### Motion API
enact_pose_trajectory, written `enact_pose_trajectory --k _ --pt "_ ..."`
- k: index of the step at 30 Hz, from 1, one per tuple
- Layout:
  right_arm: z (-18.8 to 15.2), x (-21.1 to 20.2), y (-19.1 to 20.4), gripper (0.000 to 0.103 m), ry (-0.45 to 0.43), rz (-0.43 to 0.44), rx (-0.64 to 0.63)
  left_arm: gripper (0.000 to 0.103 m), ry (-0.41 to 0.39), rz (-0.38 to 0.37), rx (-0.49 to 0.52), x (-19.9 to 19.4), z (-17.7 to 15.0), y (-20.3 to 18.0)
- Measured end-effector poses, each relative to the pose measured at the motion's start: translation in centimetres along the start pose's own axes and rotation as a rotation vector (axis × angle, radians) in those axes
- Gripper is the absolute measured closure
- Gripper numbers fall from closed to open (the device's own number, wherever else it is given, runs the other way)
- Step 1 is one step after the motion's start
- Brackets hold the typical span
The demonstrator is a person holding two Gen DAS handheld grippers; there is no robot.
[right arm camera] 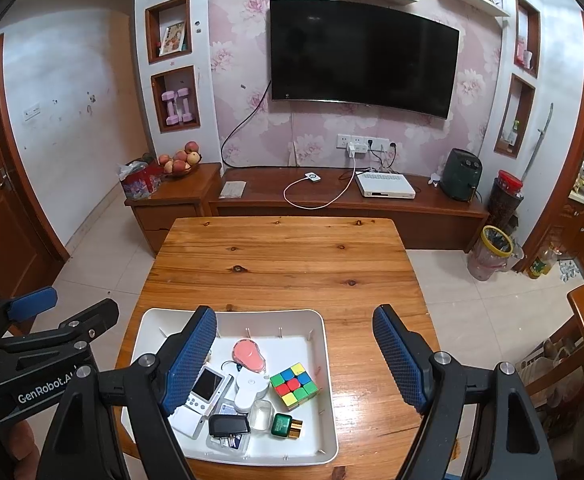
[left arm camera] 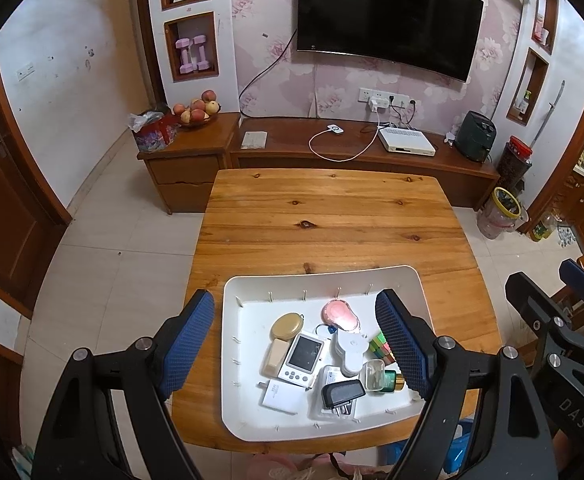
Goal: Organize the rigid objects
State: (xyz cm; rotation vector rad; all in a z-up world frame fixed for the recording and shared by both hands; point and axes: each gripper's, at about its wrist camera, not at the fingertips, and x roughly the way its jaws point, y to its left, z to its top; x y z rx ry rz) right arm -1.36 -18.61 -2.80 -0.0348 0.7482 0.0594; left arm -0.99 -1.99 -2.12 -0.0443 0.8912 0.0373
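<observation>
Here, both the left gripper (left arm camera: pixel 299 344) and right gripper (right arm camera: pixel 295 360) hang released above the white tray (left arm camera: pixel 323 280) at the table's (left arm camera: pixel 323 208) near edge; the far half lies bare. Only the right wrist view shows the whole puzzle cube (right arm camera: pixel 293 385).

The far half of the desk (right arm camera: pixel 284 256) lies bare, giving open room beyond the white tray (right arm camera: pixel 323 344). To the tray's right a strip of bare wood runs along the desk edge. Inside the tray the far band is free, while the near part is crowded: the colour cube (right arm camera: pixel 293 385), a black plug (right arm camera: pixel 228 426), a green bottle (right arm camera: pixel 286 426) and a white handheld device (right arm camera: pixel 208 388) lie close together, with its raised wall around them.
</observation>
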Motion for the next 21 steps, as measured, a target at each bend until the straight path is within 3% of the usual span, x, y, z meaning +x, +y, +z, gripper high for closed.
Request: enact_pose_trajectory --k 21 --pt "0.11 0.54 0.2 0.022 0.018 -0.012 0.015 0.018 0.017 -0.004 -0.005 0.74 -0.2 0.24"
